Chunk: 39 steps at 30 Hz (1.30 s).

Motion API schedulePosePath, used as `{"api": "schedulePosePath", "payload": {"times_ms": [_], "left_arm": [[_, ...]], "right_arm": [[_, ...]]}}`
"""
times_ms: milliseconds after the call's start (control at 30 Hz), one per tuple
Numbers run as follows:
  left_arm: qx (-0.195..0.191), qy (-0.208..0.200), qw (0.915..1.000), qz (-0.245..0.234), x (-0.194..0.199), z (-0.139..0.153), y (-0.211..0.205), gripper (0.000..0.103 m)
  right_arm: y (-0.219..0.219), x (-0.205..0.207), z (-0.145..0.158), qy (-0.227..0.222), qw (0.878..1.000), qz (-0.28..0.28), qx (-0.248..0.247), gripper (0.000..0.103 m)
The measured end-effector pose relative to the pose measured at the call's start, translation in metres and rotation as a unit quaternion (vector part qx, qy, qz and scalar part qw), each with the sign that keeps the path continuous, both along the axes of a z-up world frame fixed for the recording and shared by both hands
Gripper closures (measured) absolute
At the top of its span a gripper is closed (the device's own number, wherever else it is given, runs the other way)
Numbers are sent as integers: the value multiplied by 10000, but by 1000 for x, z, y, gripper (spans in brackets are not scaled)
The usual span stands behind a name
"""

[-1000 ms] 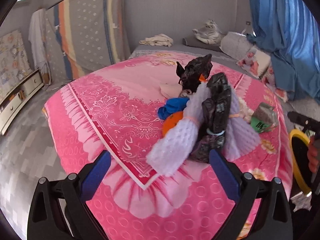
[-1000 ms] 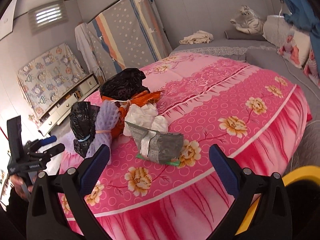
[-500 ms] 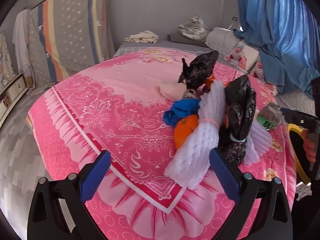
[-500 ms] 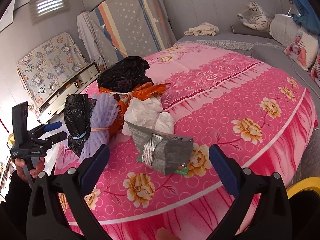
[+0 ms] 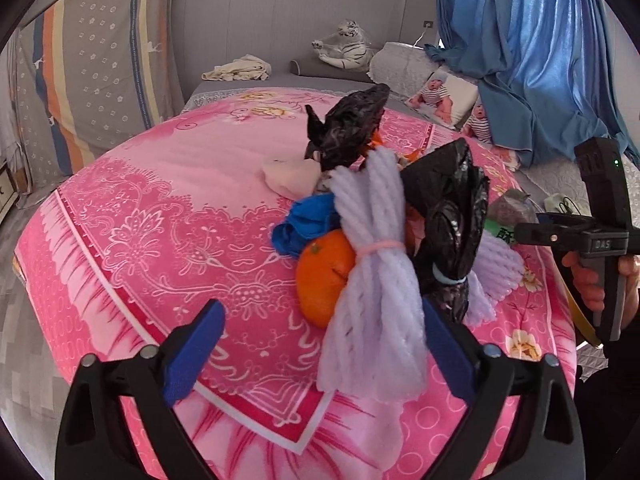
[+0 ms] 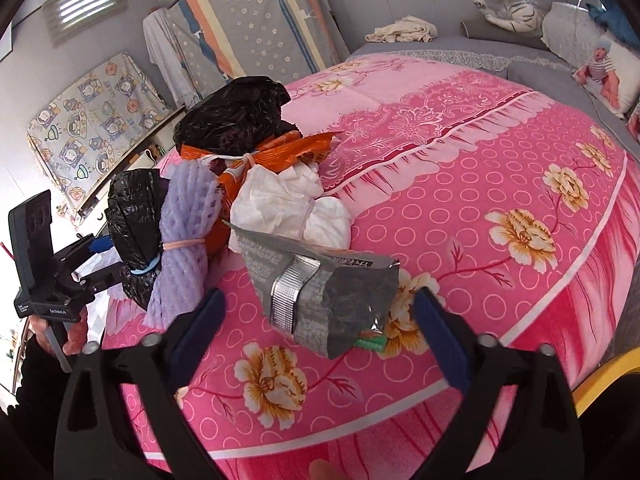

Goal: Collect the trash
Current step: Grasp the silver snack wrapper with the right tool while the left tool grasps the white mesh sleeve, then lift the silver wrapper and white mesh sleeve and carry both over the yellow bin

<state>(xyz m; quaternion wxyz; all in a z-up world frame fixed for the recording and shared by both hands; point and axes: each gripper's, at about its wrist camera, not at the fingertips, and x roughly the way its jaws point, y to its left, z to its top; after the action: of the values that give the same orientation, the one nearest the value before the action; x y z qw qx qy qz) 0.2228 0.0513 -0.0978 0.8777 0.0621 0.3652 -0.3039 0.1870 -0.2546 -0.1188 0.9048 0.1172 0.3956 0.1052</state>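
Trash lies heaped on a pink bedspread. My left gripper is open, its jaws either side of a lilac foam-net bundle tied with a pink band, beside an orange, a blue scrap and a tied black bag. My right gripper is open around a grey foil snack pouch. Behind the pouch lie a white tissue wad, an orange wrapper, a black bag and the lilac net.
A yellow-rimmed bin shows at the right edge below the bed. A blue curtain, baby-print pillows and a toy tiger are at the far side. A leaning mattress stands left.
Both grippers have moved closer to the trash pile. The lilac net now sits between my left jaws and the foil pouch between my right jaws.
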Motion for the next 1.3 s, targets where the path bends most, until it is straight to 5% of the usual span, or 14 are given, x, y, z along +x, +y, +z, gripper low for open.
{"api": "schedulePosePath", "payload": {"times_ms": [133,367,533,800,1300], "left_arm": [[-15,16,9998,-197,-5,2,-11,31],[-41,66,9998,-194,-8,0,-22,35],[-31,2,9998,-186,-15,0,-28,74],[-205,-70,9997,87,-28,7,-20,77],[-1154,-437,9920,278,-71,55,9,77]], "right_arm": [[-1,0,-3,51,10000,8,-1,27],[-3,5,-6,108,9999,-26,56,40],[-4,3,-7,150,9997,125,135,60],[-6,-4,1,106,9996,112,240,71],[-29,-57,48,-489,9966,-126,649,71]]}}
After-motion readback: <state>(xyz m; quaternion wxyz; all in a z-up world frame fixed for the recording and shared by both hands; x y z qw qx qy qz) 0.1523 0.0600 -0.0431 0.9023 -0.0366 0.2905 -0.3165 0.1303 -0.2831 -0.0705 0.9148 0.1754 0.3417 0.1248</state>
